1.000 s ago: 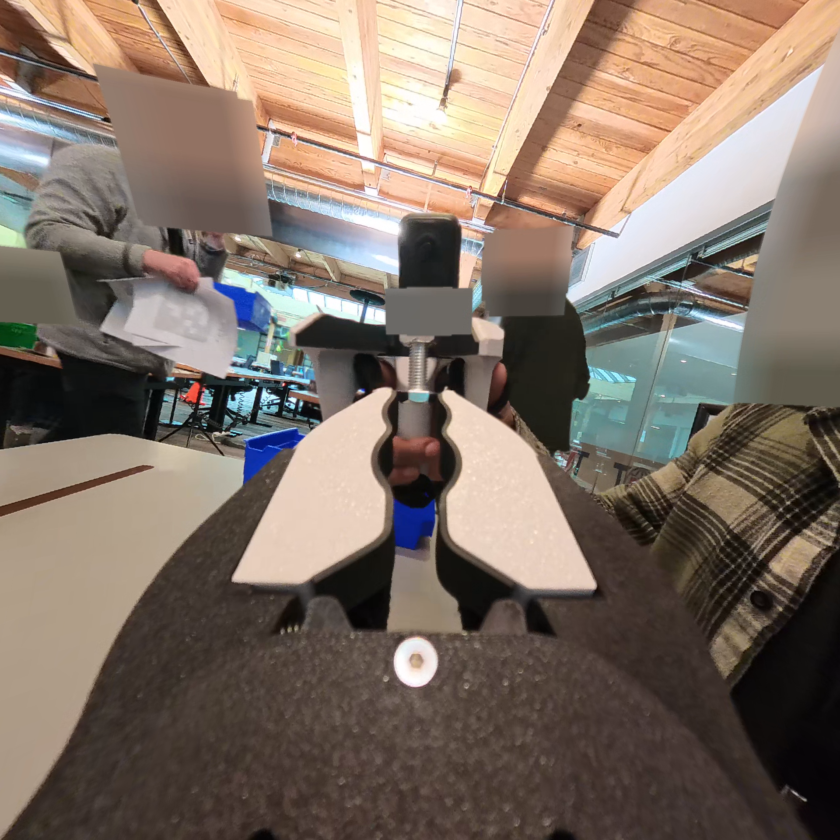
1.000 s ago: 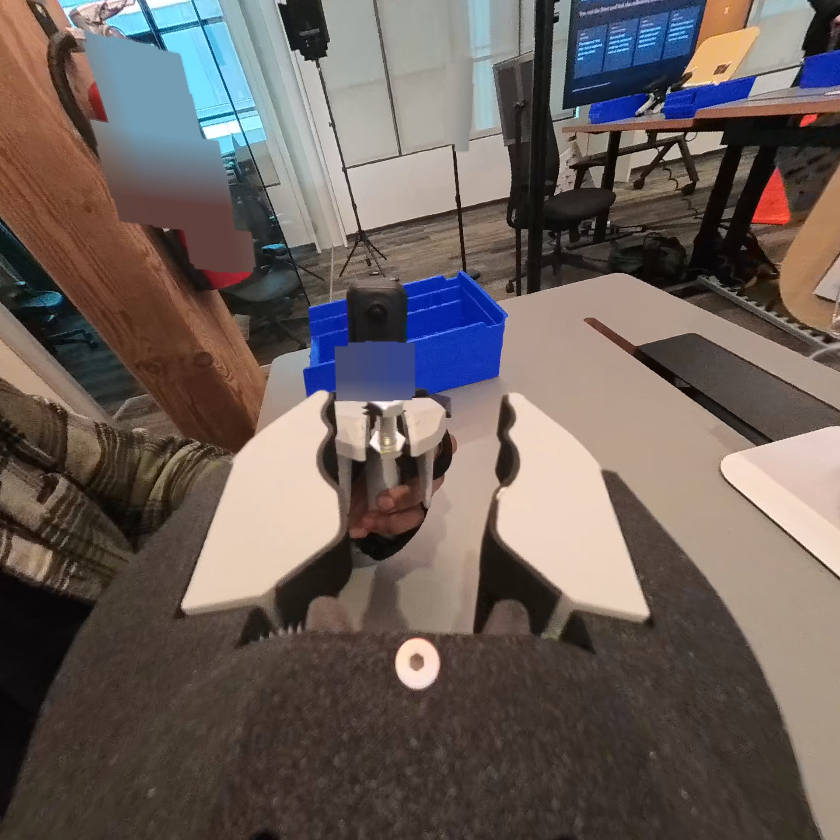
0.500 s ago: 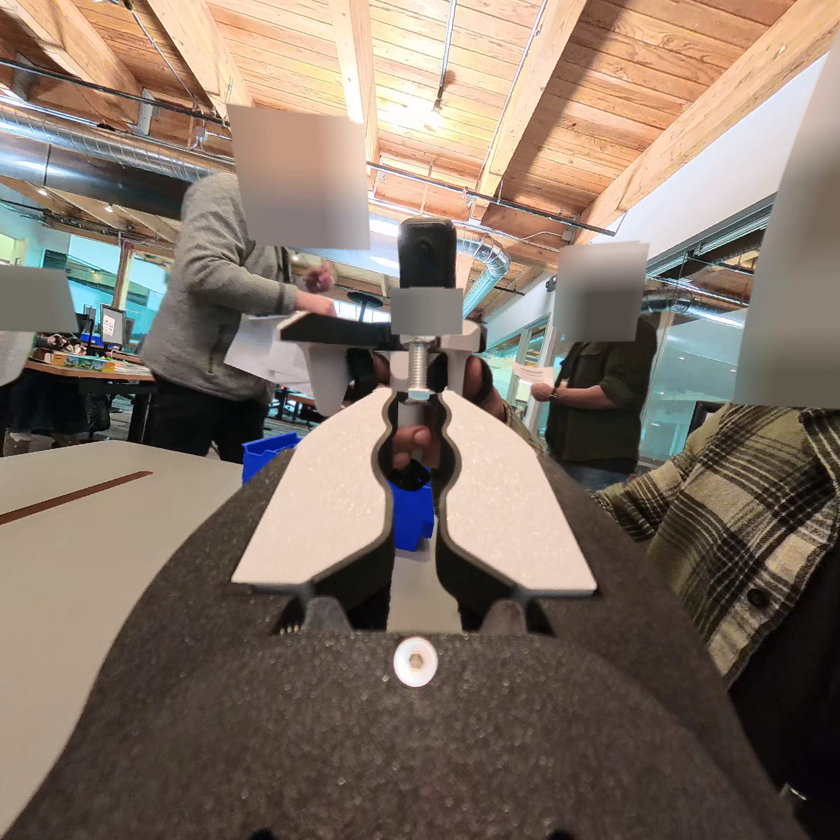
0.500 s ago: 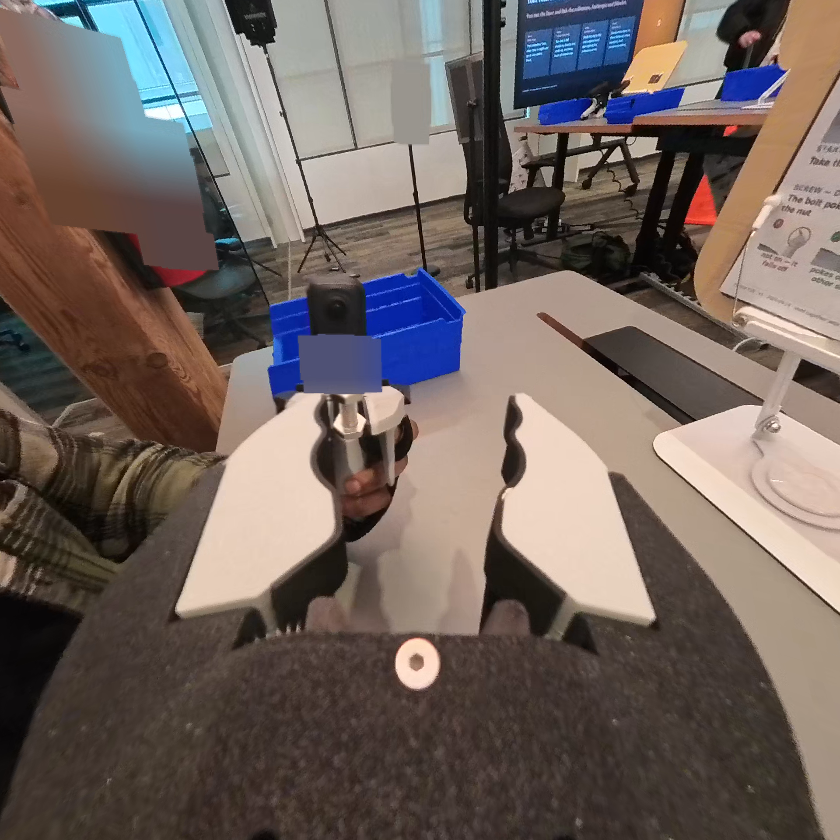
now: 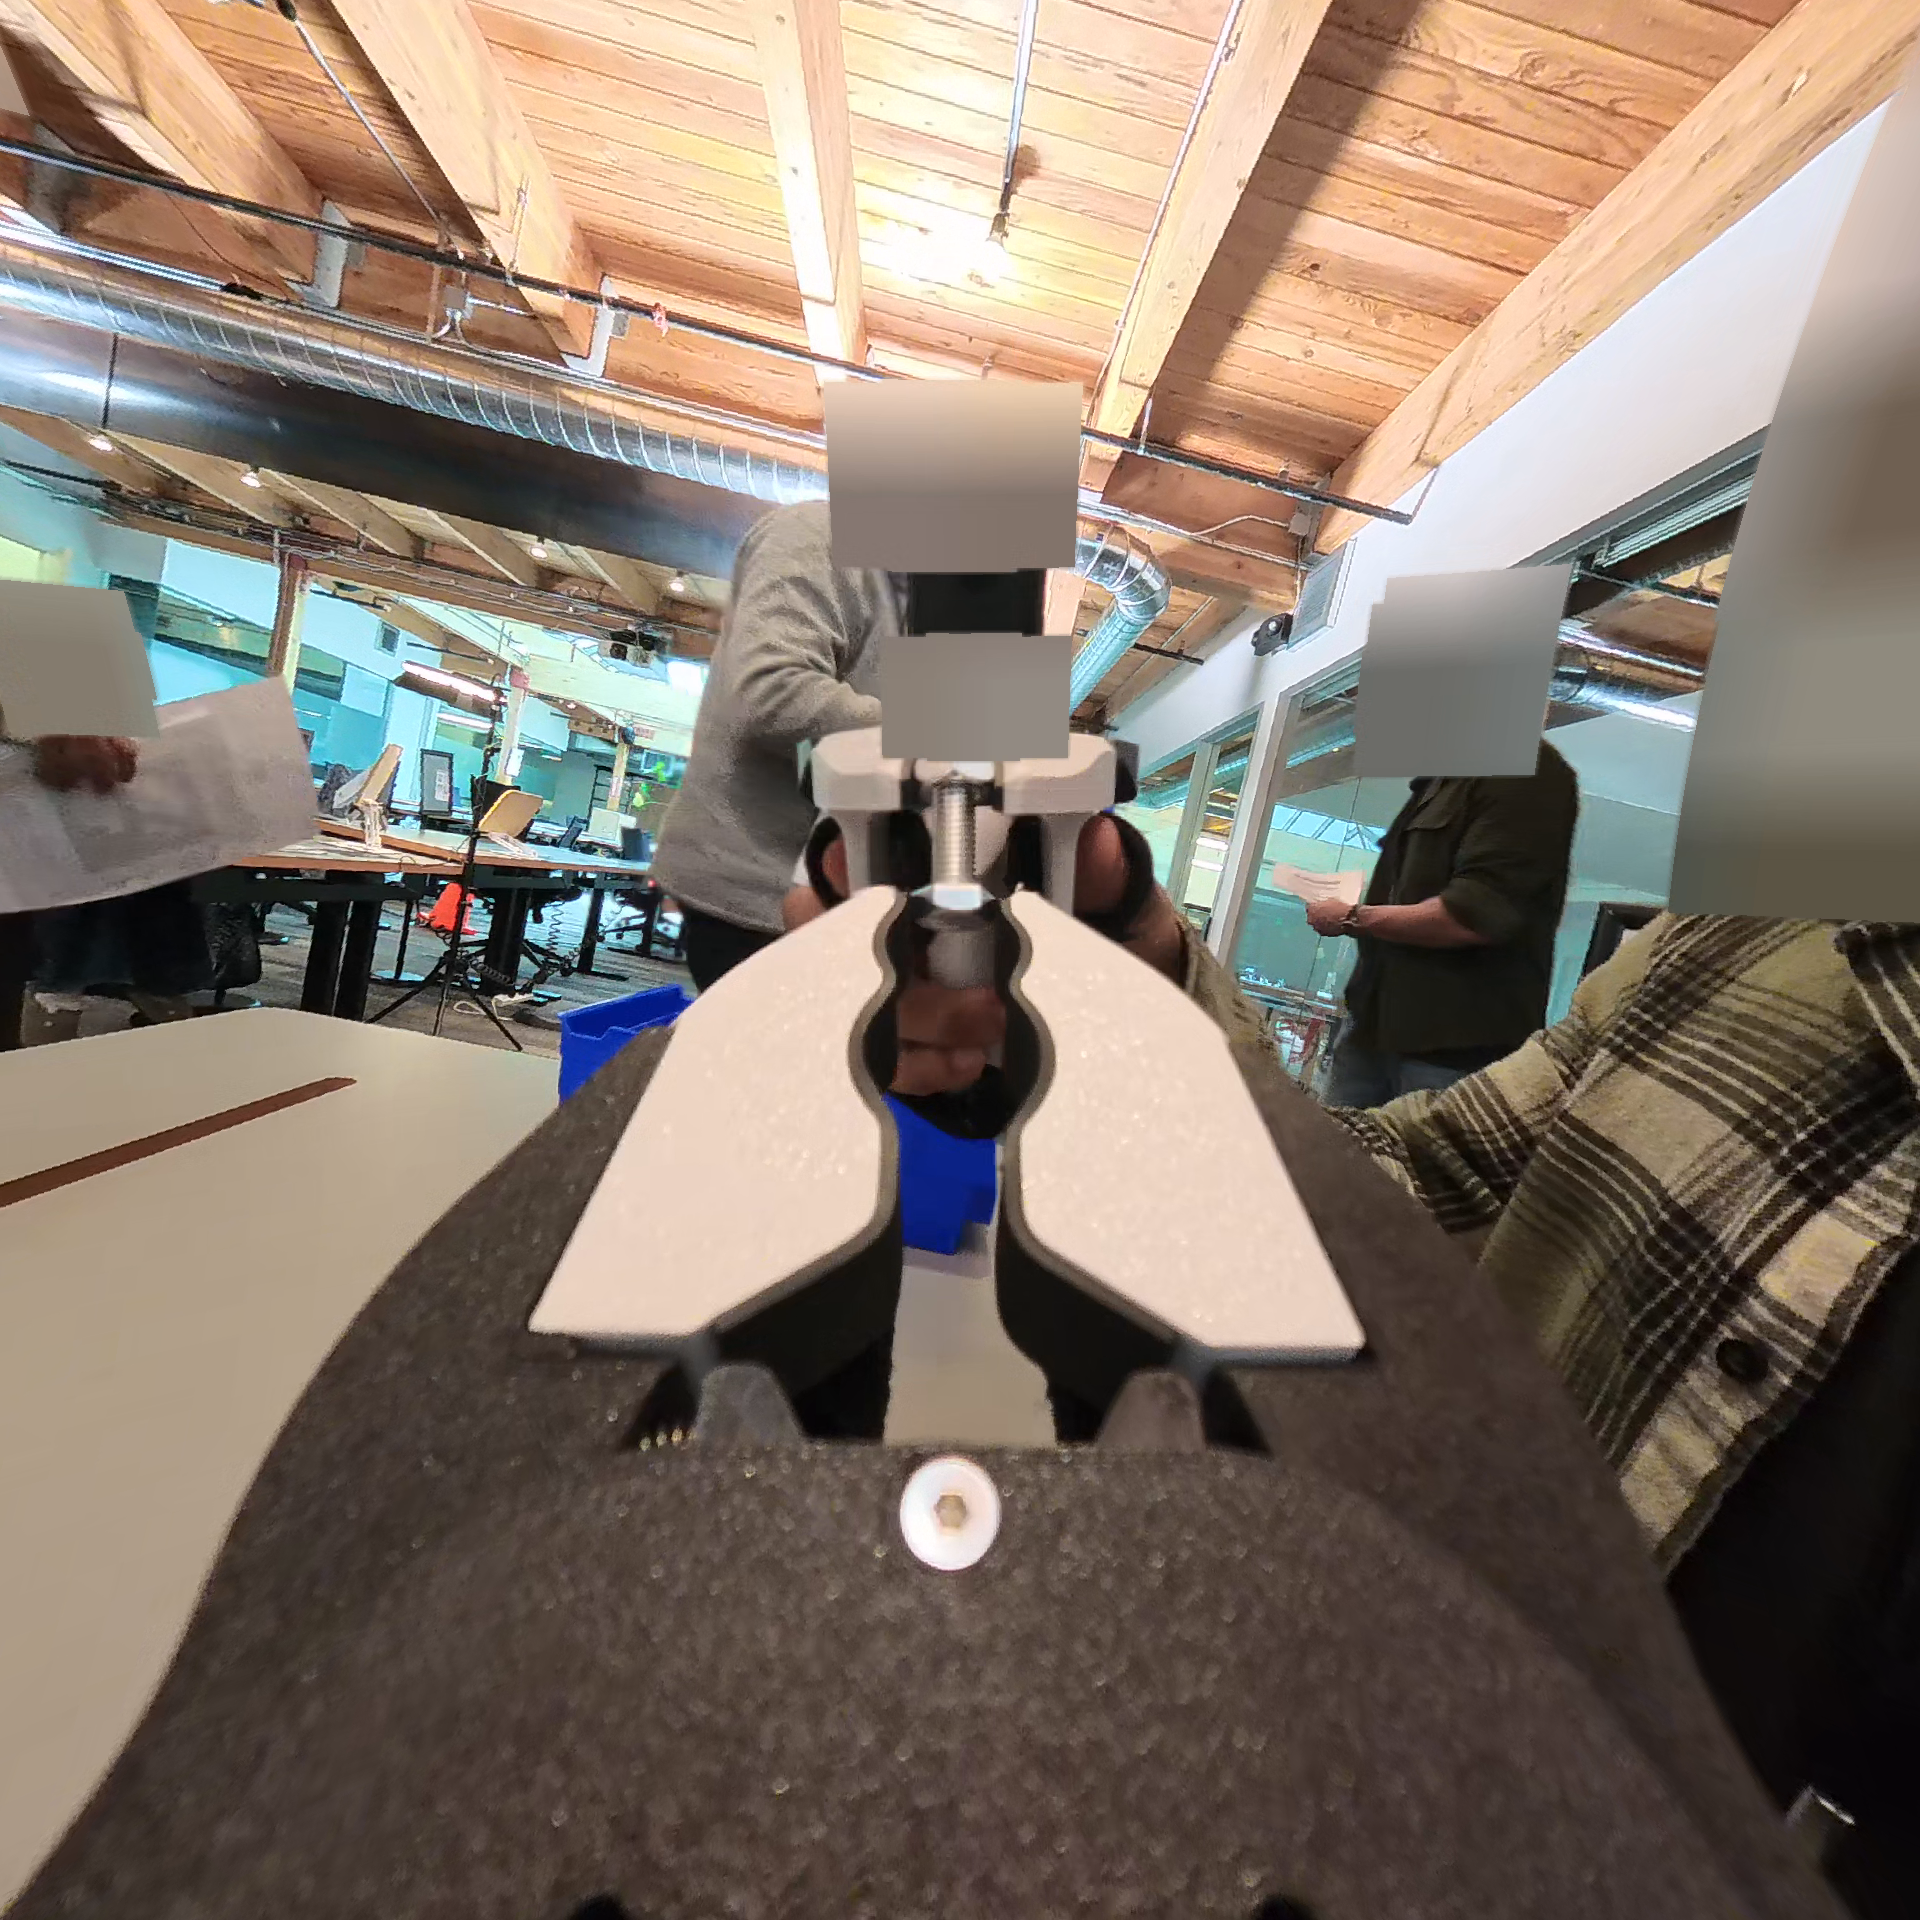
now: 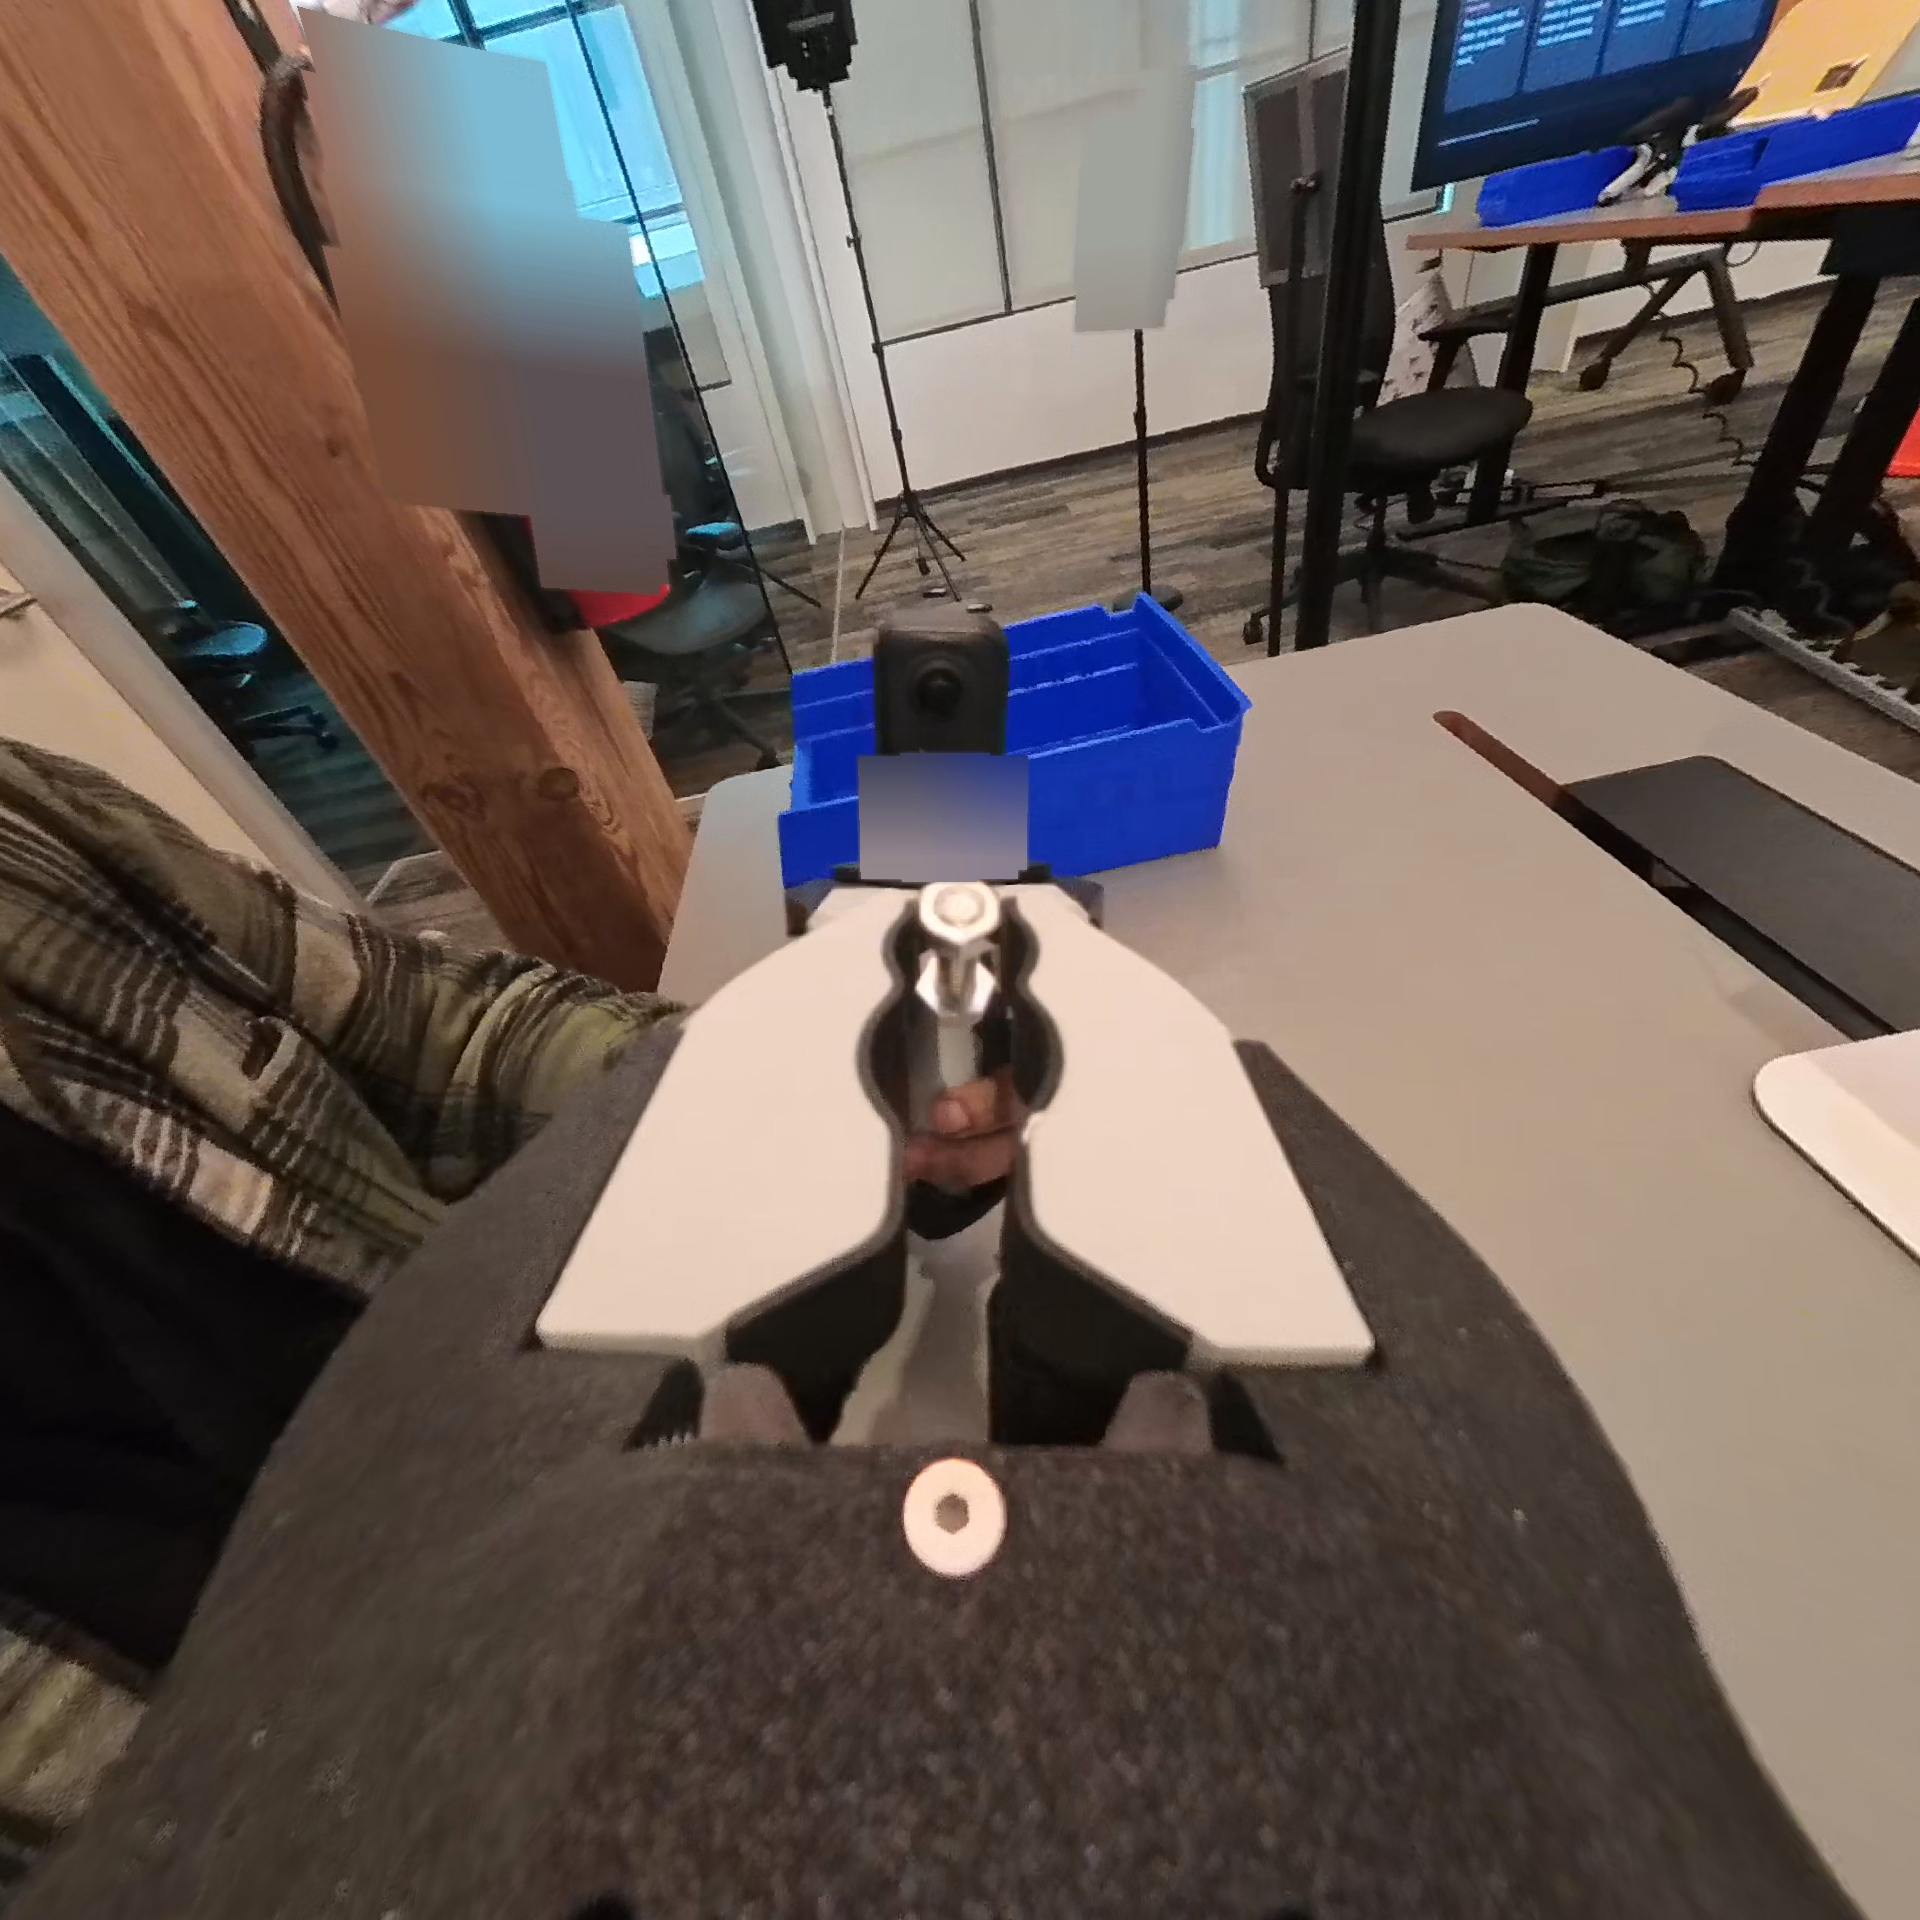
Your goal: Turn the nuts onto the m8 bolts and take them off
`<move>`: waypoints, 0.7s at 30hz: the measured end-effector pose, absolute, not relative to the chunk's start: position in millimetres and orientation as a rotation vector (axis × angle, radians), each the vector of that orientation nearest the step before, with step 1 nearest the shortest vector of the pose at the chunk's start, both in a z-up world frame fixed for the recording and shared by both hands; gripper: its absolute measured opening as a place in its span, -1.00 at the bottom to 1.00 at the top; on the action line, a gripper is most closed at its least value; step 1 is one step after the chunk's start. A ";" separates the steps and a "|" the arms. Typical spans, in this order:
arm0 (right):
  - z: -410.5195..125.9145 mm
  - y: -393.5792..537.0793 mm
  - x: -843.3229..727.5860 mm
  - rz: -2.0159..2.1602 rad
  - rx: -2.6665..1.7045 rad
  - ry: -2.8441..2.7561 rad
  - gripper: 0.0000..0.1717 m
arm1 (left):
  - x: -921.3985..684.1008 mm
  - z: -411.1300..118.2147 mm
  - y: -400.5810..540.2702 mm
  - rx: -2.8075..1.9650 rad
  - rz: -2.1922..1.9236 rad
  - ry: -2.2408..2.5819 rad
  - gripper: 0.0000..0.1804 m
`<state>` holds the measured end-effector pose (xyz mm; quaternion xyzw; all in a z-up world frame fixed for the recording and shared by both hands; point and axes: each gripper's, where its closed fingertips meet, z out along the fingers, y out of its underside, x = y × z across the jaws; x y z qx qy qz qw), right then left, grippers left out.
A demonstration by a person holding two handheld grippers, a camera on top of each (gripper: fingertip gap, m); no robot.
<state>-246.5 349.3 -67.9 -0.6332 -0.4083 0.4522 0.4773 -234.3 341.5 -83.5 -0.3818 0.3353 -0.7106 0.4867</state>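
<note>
Two tongs meet over the grey counter [image 6: 1455, 987], tip to tip. The left tongs [image 5: 958, 906] pinch the hex head of a silver bolt [image 5: 954, 831], its threaded shank pointing away. The right tongs [image 6: 958, 920] pinch the silver nut [image 6: 956, 912] on that bolt's far end, before a blue bin [image 6: 1132, 758].

Two wrist cameras facing each other, close up
The left view tilts up toward the wooden beam ceiling [image 5: 1039, 208]; the right view looks down across the grey tabletop [image 6: 1455, 987]. Both share the blue plastic bin [image 5: 613, 1039] [image 6: 1122, 769] and the silver threaded bolt [image 5: 951, 831] [image 6: 951, 997] between them.
</note>
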 end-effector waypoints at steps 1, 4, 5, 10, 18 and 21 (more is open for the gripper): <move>-68.4 347.8 -246.0 1.095 -1.546 -1.025 -0.84 | -234.6 -83.5 340.3 -0.925 -1.738 0.824 -0.84; -69.4 341.4 -244.3 1.088 -1.508 -1.158 -0.84 | -232.6 -83.9 334.4 -0.911 -1.763 0.858 -0.84; -68.9 338.0 -244.0 1.098 -1.483 -1.213 -0.84 | -232.3 -83.3 331.6 -0.899 -1.782 0.869 -0.83; -68.8 335.8 -241.3 1.122 -1.429 -1.352 -0.67 | -233.5 -79.8 325.8 -0.857 -1.846 0.872 -0.83; -59.1 359.8 -239.9 1.092 -1.473 -1.097 -0.07 | -236.1 -79.3 331.0 -0.861 -1.841 0.843 -0.83; -62.3 372.2 -232.3 1.067 -1.515 -1.032 -0.04 | -236.1 -78.8 329.7 -0.856 -1.844 0.845 -0.83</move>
